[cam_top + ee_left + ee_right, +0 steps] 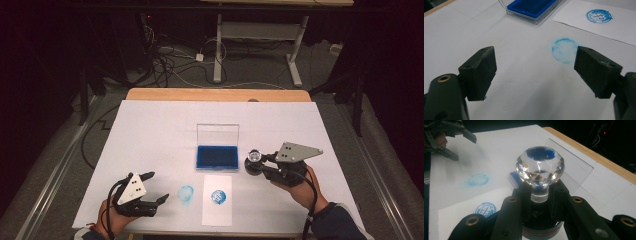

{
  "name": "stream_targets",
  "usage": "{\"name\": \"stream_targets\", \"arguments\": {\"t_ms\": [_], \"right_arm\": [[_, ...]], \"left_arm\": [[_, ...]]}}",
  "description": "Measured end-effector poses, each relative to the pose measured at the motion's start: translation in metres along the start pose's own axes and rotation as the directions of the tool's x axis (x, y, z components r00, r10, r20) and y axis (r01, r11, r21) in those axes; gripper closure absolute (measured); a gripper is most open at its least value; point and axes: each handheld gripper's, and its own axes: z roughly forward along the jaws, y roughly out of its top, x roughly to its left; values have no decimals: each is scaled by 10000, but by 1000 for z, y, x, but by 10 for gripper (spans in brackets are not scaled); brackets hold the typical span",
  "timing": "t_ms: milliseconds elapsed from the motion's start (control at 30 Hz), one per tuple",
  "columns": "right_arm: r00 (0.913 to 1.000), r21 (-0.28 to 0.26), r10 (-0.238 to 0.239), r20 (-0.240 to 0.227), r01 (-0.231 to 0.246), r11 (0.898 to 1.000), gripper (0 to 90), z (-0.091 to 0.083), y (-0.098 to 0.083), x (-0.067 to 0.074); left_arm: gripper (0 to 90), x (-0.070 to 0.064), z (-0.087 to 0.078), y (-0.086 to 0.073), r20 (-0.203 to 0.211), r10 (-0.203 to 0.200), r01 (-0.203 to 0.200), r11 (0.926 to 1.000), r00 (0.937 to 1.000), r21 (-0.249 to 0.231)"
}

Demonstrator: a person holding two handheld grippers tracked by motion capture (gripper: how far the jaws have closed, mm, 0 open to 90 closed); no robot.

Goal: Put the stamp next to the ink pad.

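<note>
Your table (150,125) carries the open ink pad (217,156). Just right of it, your right claw (259,165) pinches the crystal-knobbed stamp (255,158); the left claw (152,188), well left, gapes empty. A tilted stamp could smear the paper (218,212).

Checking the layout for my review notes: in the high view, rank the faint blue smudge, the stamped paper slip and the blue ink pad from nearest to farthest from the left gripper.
1. Faint blue smudge: on the table cover just right of the left gripper.
2. Stamped paper slip: next over to the right, along the near edge.
3. Blue ink pad: farther back, mid-table, lid standing open.
</note>
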Motion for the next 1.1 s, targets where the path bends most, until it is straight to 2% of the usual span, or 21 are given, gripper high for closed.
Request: {"name": "stream_targets", "arguments": {"t_ms": [500, 567, 1100], "right_arm": [[9964, 536, 650, 547, -680, 9962, 747, 24, -13, -27], [9963, 640, 625, 591, -663, 9957, 747, 28, -14, -30], [9867, 1030, 1189, 1104, -1304, 9861, 744, 55, -24, -55]], "left_arm": [[174, -1, 2, 1, 66, 35, -35, 10000, 10000, -4], [174, -1, 2, 1, 73, 58, -58, 10000, 10000, 20], [174, -2, 5, 1, 112, 86, -87, 9999, 9999, 52]]}}
